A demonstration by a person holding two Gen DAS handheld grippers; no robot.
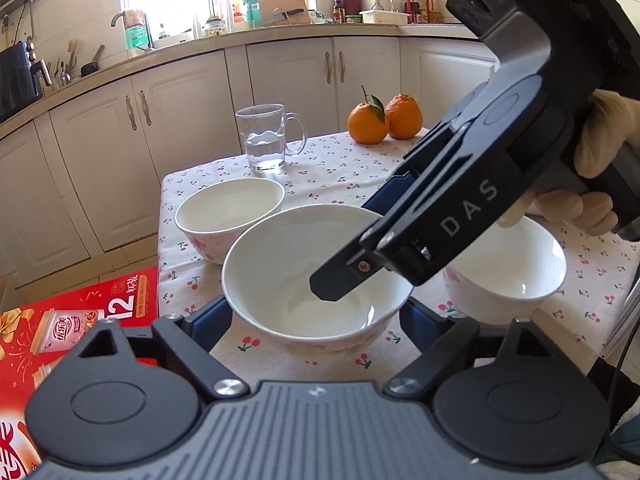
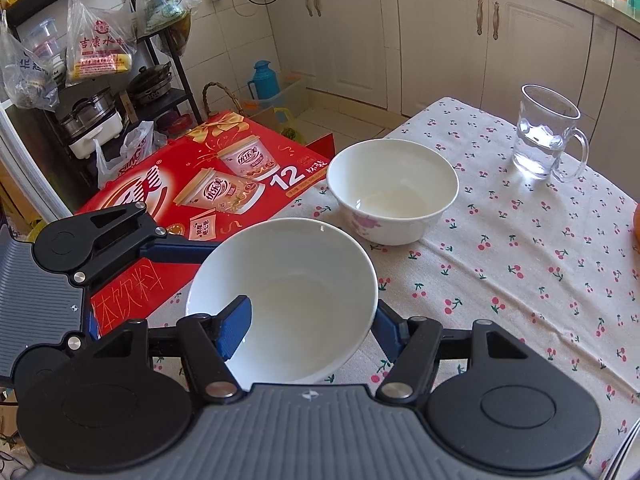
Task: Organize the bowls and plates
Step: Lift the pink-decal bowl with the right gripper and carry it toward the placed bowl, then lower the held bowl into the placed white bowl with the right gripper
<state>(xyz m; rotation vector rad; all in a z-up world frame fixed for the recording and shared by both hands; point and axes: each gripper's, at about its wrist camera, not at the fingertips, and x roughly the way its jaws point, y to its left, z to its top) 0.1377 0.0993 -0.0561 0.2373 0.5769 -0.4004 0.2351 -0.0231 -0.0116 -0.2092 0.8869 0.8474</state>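
Tabletop [image 2: 520,280]: covered in a white cloth printed with red cherries.
Large white bowl [image 2: 288,296]: nearest of the bowls in both views, close to the tabletop's near edge; whether its base rests on the cloth or sits just above it is hard to tell.
Right claw [image 2: 304,316]: gripping the large white bowl by its rim, one blue finger [image 2: 236,328] inside the bowl against the wall, the other outside on the far side of the wall. A gloved hand [image 1: 592,160] holds this tool.
Left claw [image 1: 316,316]: its fingers stand to either side of the same bowl, low against its outer wall; both blue pads look to be in contact, though the bowl hides the contact points.
Flowered bowl [image 2: 392,192]: upright and empty, behind the large bowl, near the tabletop's left edge, apart from it.
Third bowl [image 1: 508,276]: white, upright, just right of the large bowl, partly hidden by the right tool.
Glass mug [image 1: 266,136]: further back, some water in it.
Two oranges [image 1: 384,118]: touching, at the far edge.
Red drinks carton [image 2: 208,188]: beside the tabletop, lower down.
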